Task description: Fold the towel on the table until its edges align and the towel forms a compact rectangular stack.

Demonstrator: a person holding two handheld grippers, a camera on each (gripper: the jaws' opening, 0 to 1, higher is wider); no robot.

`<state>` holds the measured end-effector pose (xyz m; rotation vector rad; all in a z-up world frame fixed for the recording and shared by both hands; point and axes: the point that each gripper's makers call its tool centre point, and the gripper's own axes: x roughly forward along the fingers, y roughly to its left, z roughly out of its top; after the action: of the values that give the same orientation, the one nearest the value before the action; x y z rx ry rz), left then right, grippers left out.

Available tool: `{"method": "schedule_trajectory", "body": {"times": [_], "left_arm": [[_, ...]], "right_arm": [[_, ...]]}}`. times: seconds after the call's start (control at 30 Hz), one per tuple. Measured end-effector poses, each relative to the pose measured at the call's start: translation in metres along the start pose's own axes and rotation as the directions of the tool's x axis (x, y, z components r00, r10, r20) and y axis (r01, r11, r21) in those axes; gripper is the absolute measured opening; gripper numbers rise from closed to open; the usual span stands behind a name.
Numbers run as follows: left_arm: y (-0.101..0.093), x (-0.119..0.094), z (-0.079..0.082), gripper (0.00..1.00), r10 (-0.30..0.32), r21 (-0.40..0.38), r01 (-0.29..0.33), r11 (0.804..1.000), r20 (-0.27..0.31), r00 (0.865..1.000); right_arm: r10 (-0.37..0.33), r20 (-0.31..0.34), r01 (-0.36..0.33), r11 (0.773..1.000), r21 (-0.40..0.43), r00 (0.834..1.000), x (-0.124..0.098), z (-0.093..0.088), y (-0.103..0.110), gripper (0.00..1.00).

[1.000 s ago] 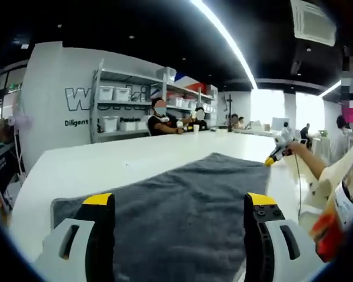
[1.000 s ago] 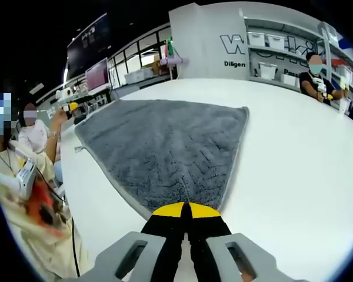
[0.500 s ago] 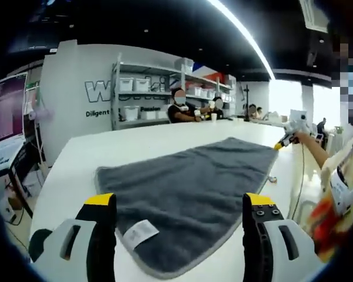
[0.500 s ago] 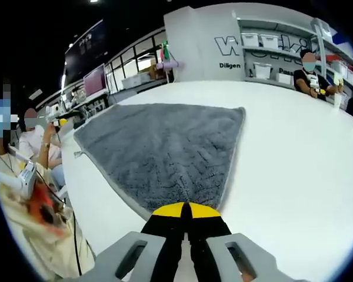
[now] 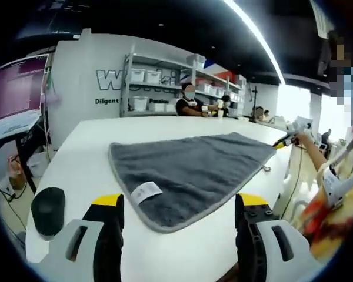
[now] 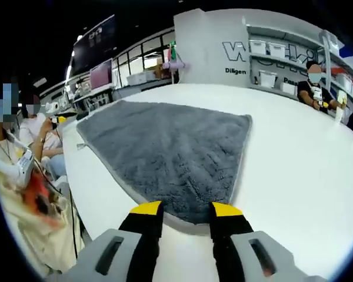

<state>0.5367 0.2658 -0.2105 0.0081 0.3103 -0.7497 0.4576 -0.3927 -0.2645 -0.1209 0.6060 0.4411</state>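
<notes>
- In the left gripper view, the left gripper (image 5: 179, 205) is hovering over the near edge of the white table (image 5: 76, 153), its yellow-tipped jaws spread wide with nothing between them.
- The grey towel (image 5: 194, 167) is lying flat and unfolded on the table just beyond the jaws, its nearest corner pointing toward the gap between them without touching either one.
- A white label (image 5: 146, 191) is showing on the towel near that corner, a detail that the right gripper view is not giving.
- A dark round object (image 5: 47, 210) is sitting on the table to the left of the left jaw, well apart from the towel.
- At the far right, the right gripper (image 5: 288, 134) is showing small in a person's raised hand, past the towel's far corner; whether it is touching the towel cannot be told here.
- Shelves with white bins (image 5: 159, 88) are standing against the far wall, and seated people are working beyond the table.
- In the right gripper view, the right gripper (image 6: 186, 210) is holding its jaws apart, pinching nothing, with the towel's (image 6: 165, 153) near corner lying just between and beyond the tips.
- This view is giving the towel's full spread across the table (image 6: 306, 170), its pale edge binding running along the right side.
- At the left, a person's sleeve and lanyard (image 6: 23, 170) are showing beside the table edge.
</notes>
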Motion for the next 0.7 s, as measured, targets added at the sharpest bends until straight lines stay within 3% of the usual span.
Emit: {"method": "schedule_trajectory", "body": {"times": [0.1, 0.17, 0.37, 0.5, 0.7], "left_arm": [[-0.001, -0.002, -0.001, 0.72, -0.005, -0.003, 0.005, 1.000, 0.006, 1.000], [-0.003, -0.003, -0.001, 0.70, -0.010, -0.002, 0.010, 1.000, 0.009, 1.000], [-0.018, -0.001, -0.007, 0.54, -0.070, 0.040, 0.071, 0.997, -0.014, 0.997], [-0.028, 0.004, -0.014, 0.47, -0.107, 0.055, 0.110, 0.992, -0.055, 0.993], [-0.033, 0.013, -0.031, 0.47, -0.135, 0.055, 0.144, 0.988, -0.147, 0.980]], "right_arm": [[-0.016, -0.005, 0.016, 1.000, -0.009, 1.000, -0.004, -0.001, 0.000, 0.53], [-0.028, -0.008, 0.027, 1.000, -0.012, 1.000, -0.008, -0.001, 0.001, 0.53], [-0.006, 0.062, 0.006, 1.000, 0.001, 0.998, -0.023, 0.002, 0.011, 0.64], [-0.013, 0.079, 0.012, 1.000, 0.010, 0.997, -0.031, 0.000, 0.011, 0.64], [-0.016, 0.083, 0.014, 1.000, 0.017, 0.996, -0.039, -0.007, 0.012, 0.62]]}}
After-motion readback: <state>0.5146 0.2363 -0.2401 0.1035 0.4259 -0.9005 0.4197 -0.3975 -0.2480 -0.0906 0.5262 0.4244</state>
